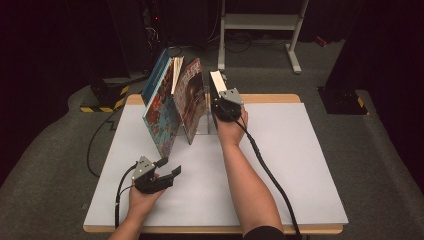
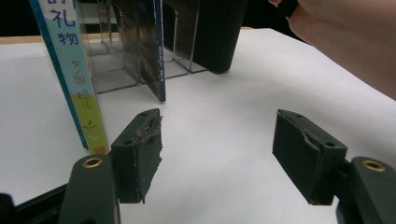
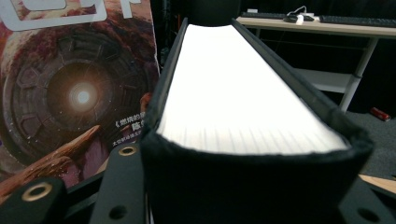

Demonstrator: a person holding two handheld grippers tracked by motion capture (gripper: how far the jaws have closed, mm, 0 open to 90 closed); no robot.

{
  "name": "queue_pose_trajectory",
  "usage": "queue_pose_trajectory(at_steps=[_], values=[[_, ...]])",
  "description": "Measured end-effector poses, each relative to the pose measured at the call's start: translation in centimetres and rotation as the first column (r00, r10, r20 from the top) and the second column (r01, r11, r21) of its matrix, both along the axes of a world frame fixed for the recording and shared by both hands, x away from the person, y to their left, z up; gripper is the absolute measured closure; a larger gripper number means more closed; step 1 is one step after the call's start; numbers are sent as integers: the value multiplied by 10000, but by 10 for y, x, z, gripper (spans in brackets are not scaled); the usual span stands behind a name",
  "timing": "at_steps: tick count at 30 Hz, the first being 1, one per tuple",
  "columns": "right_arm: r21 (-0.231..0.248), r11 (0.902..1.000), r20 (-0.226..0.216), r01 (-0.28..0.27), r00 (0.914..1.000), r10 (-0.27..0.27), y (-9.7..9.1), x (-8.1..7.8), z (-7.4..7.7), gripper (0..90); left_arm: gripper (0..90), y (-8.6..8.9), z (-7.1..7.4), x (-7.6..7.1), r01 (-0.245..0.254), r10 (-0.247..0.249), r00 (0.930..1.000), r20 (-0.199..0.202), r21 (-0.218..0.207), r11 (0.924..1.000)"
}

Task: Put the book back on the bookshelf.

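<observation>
The right gripper sits at the far middle of the table, with its jaws on either side of the spine of a thick black book. In the right gripper view the jaws flank the book tightly and appear to clamp it, though the pads themselves are hidden behind the spine. The book stands upright on its lower edge. Its cover is dark and matte and wraps a bright white block of pages, whose fine lines show along the top edge. It stands at the right end of a clear rack, in the last slot.

Just left of it, a book with a reddish-brown cover leans in the rack. The right gripper view shows a glowing round disc and pale lettering on that cover. Farther left, a colourful book with a blue edge leans the same way.

The left gripper rests near the front left of the table, well apart from the books. Its jaws stand wide apart with nothing between them. In its own view, the worn dark pads frame bare white tabletop.
</observation>
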State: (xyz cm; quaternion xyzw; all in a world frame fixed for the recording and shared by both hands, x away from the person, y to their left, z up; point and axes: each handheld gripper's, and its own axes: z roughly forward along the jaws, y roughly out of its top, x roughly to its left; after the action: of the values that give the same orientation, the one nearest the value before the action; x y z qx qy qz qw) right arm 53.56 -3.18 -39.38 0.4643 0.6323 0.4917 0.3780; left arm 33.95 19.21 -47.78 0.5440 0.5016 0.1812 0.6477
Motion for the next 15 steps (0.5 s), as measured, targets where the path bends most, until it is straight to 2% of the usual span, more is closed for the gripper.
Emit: queue_pose_trajectory(at_steps=[10,15], values=[[177,9998,-182,16,9998,-13,-1,-6,0,493,332,0,-1,0,66,-65,10000,-45,113,9999],[228,9997,-224,-88,9997,93,-5,-10,0,489,332,0,-1,1,10,-10,10000,-59,-38,10000]])
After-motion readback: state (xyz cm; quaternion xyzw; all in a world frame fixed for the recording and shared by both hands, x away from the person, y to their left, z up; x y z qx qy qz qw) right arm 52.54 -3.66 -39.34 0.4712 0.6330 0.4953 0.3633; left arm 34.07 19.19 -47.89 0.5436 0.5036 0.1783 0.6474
